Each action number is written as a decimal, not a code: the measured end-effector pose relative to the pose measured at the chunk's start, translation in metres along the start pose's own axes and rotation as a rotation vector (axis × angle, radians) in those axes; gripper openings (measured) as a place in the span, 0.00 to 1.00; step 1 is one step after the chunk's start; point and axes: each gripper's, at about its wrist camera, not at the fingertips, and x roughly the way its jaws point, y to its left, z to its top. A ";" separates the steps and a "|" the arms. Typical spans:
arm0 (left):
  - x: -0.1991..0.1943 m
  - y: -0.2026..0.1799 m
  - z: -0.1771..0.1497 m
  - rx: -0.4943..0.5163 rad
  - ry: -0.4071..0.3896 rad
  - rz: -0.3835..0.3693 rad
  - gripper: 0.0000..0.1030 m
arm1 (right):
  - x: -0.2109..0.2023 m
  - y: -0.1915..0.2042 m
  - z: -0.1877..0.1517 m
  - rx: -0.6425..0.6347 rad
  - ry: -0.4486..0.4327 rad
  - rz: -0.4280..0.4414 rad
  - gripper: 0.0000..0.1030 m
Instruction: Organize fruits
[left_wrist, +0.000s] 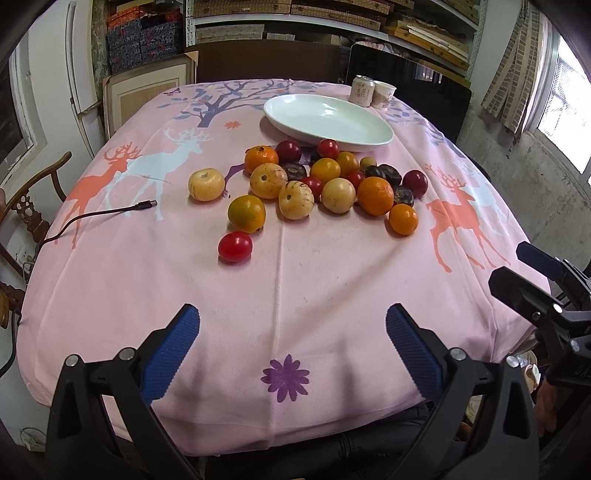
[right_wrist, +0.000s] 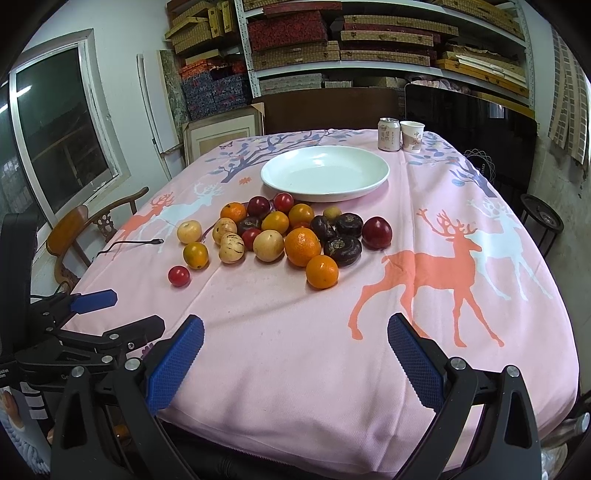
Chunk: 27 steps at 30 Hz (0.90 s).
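Roughly twenty small round fruits (left_wrist: 317, 181) lie loose in a cluster on the pink deer-print cloth of the bench (left_wrist: 295, 295), just in front of the wide white ceramic plate (right_wrist: 325, 173), which holds nothing yet. Both the left gripper (left_wrist: 291, 350) and the right gripper (right_wrist: 295, 354) hover over the near edge with their blue ribbed fingers (left_wrist: 173, 354) spread wide and nothing between them.

Sorting has not begun, it seems. A sound start is the outliers: the lone red cherry tomato (left_wrist: 235, 246) nearest on the left suits the left gripper, and the small orange mandarin (right_wrist: 322, 271) at the near right of the pile suits the right one. Approach each from above with fingers straddling the fruit, close gently since the skins look soft, and lift straight up so neighbours are not nudged. Round fruit may roll on the cloth, so avoid pushing sideways. Far off stand a pale drink can (right_wrist: 388, 134) and a paper cup (right_wrist: 412, 136); a black cable (left_wrist: 99, 216) lies left.
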 end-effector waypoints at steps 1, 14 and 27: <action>0.000 0.000 0.000 0.000 0.001 0.000 0.96 | 0.001 0.001 -0.001 0.001 0.002 0.000 0.97; 0.015 0.005 0.001 -0.021 0.032 -0.011 0.96 | 0.014 -0.009 -0.002 0.026 0.035 0.003 0.97; 0.044 0.024 0.013 0.004 -0.007 -0.004 0.96 | 0.028 -0.033 -0.003 0.025 -0.036 0.058 0.97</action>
